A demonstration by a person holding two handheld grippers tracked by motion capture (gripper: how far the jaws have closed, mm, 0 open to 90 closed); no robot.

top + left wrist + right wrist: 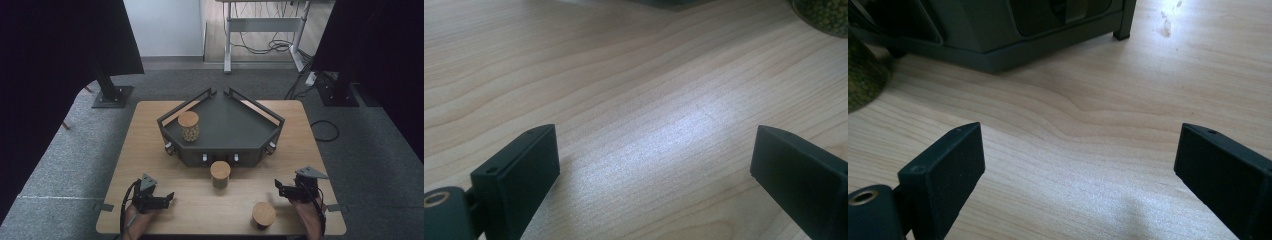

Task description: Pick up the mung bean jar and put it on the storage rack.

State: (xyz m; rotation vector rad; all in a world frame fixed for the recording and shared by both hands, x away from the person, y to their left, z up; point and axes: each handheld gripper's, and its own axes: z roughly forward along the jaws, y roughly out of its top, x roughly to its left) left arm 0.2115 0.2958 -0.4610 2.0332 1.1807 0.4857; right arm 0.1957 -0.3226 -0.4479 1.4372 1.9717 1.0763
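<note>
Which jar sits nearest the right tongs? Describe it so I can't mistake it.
Start at the dark corner shelf on the wooden table. Come to the near edge: the jar left of the right tongs. Unlike the other two, it stands farthest from the shelf.

The high view is dimly lit and soft throughout; fine detail is lost to low resolution. The table (150,145) is the brightest surface, evenly lit from above, while both upper corners beyond the table are swallowed by near-black panels. Short, faint shadows are cast on the table under the dark tray (222,127) and beside the jar (220,173) in front of it. In the left gripper view a pale patch of glare is seen on the wood grain between the jaws, which are slightly out of focus. In the right gripper view a small bright spot lies on the table beside the tray's foot (1123,34), and a soft shadow lies near the bottom edge. The far parts of both views are blurred.
</note>
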